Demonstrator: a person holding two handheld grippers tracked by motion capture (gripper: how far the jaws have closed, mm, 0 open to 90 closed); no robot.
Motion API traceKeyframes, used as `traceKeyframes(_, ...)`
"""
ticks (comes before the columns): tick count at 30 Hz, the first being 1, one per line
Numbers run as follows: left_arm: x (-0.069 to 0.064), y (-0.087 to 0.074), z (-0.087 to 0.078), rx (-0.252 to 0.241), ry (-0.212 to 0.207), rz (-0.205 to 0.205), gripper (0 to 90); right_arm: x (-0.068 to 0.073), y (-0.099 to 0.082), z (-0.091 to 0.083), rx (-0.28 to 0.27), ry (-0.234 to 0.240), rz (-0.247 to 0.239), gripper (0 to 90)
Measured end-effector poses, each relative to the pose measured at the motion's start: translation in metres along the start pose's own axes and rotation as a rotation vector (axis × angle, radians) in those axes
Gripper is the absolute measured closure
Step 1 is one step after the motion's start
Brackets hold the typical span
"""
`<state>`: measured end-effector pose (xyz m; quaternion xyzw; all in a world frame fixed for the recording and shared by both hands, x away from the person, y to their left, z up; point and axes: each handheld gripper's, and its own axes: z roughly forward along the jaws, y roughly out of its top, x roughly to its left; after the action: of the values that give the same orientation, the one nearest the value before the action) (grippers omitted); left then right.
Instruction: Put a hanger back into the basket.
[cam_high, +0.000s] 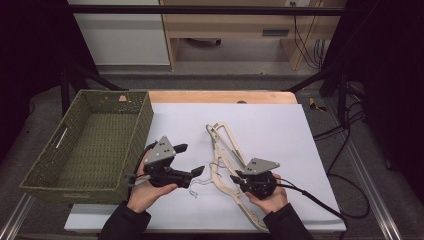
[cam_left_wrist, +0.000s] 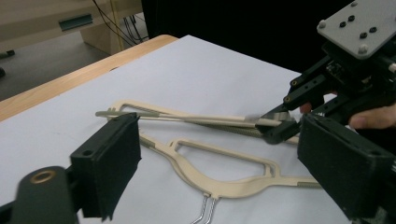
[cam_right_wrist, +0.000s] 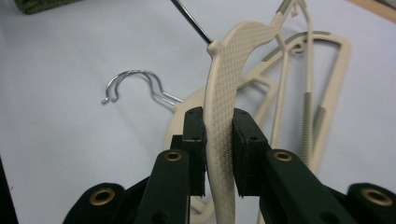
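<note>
High view: two beige hangers (cam_high: 227, 160) lie overlapped on white sheet (cam_high: 280, 130), mid-table, right of green basket (cam_high: 90, 145). Right gripper (cam_high: 235, 177) at near right, jaws clamped on upper hanger (cam_right_wrist: 224, 116); right gripper view shows both pads pressed on its textured arm, hanger tilted up off the sheet. Lower hanger (cam_left_wrist: 219, 179) flat on the sheet, wire hook (cam_right_wrist: 135, 86) pointing near-left. Left gripper (cam_high: 192, 160) hovers just left of hangers, jaws wide apart, nothing between them. Left gripper view: both hangers lie beyond the spread pads.
</note>
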<state>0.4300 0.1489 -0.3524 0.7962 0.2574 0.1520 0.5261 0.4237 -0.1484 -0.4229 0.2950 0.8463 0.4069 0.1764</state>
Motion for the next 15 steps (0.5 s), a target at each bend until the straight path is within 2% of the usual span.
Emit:
traceKeyframes(5, 0.007, -0.007, -0.005, 0.005, 0.020, -0.020, 10.1, -0.016, 0.003, -0.016, -0.021, -0.061, 0.015, 81.7)
traceKeyframes(8, 0.010, -0.011, -0.006, 0.017, 0.026, -0.030, 9.4, -0.025, 0.003, -0.027, -0.036, -0.120, 0.018, 85.4)
traceKeyframes(10, 0.011, -0.012, -0.006, 0.019, 0.027, -0.037, 9.1, -0.032, 0.001, -0.034, -0.052, -0.129, 0.032, 86.5)
traceKeyframes(13, 0.011, -0.014, -0.005, 0.031, 0.030, -0.032, 8.3, -0.039, 0.001, -0.040, -0.064, -0.111, 0.053, 86.6)
traceKeyframes(15, 0.011, -0.014, -0.004, 0.036, 0.031, -0.027, 8.1, -0.039, 0.001, -0.042, -0.062, -0.109, 0.043, 86.6)
